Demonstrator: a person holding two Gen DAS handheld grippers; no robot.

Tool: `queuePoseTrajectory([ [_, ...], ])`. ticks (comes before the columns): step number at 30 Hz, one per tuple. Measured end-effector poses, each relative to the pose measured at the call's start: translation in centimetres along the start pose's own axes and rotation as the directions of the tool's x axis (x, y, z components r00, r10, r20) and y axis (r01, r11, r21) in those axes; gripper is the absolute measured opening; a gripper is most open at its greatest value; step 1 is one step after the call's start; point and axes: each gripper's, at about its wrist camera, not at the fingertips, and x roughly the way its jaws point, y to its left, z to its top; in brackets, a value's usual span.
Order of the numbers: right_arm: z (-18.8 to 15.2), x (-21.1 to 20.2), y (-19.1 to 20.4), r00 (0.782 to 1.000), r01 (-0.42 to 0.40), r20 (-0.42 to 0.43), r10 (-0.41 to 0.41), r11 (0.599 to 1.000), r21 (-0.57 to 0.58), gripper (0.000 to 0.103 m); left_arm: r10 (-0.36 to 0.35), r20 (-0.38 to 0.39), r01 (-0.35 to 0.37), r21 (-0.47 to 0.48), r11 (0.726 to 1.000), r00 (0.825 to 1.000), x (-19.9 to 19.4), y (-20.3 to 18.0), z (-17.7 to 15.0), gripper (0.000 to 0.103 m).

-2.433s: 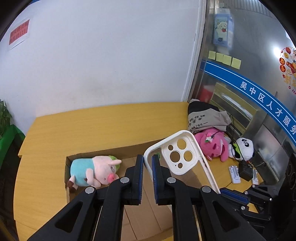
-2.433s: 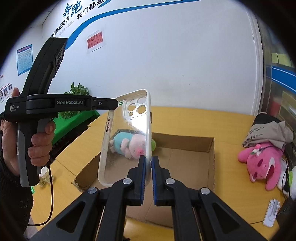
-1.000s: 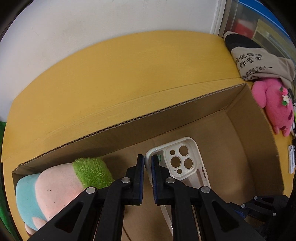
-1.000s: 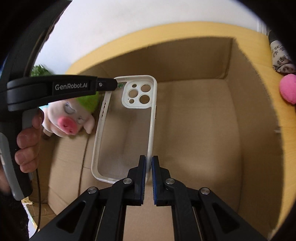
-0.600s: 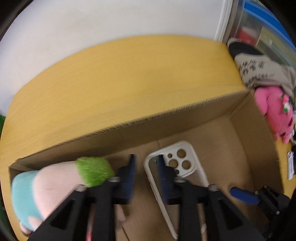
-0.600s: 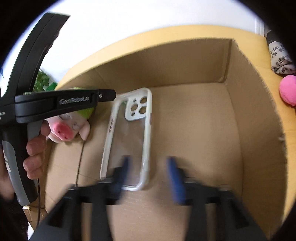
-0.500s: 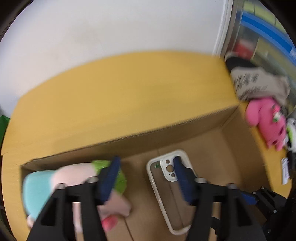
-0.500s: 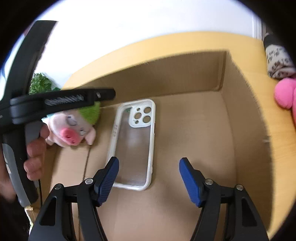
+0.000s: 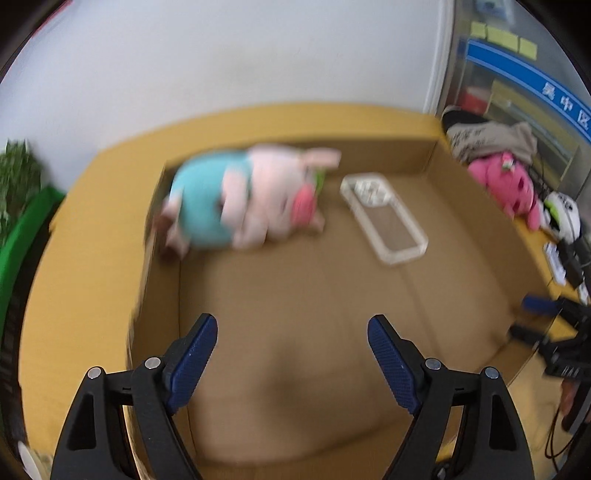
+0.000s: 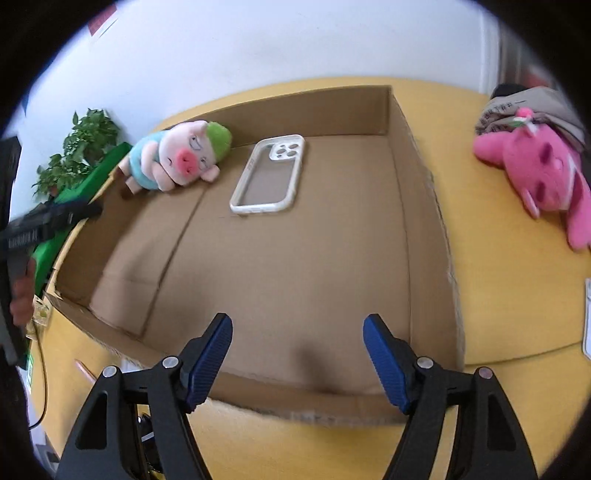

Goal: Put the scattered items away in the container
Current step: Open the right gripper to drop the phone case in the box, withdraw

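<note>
The cardboard box holds a phone case beside a pig plush.

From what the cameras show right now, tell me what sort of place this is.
Probably an office or public service room, not a home: a glass partition with a blue banner in Chinese characters, yellow sticky notes on the glass, and a notice on the white wall above a wooden desk.
</note>
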Motion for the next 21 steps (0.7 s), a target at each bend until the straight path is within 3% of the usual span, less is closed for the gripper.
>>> queuePoseTrajectory([
  [7,-1.9,-1.1,1.6,1.000,0.021,0.015,-0.021,1.000,-0.019,0.073,-0.039,-0.070,0.032,-0.096,0.995,0.997,0.8,0.9,-4.9,0.087],
  [11,-2.5,-1.4,2.2,0.999,0.031,0.022,-0.030,0.999,-0.016,0.074,-0.025,-0.086,0.017,-0.097,0.995,0.996,0.5,1.4,-6.9,0.087],
  [17,-3.8,-3.3,3.2,0.996,0.032,0.083,-0.031,1.000,-0.001,0.074,-0.001,-0.040,-0.004,-0.105,0.994,0.999,-1.6,1.6,-8.1,0.086],
  [21,-4.6,-6.3,4.1,0.982,0.060,0.183,-0.056,0.998,-0.014,0.074,0.052,0.069,-0.045,-0.088,0.995,0.996,-4.7,0.7,-8.3,0.087],
])
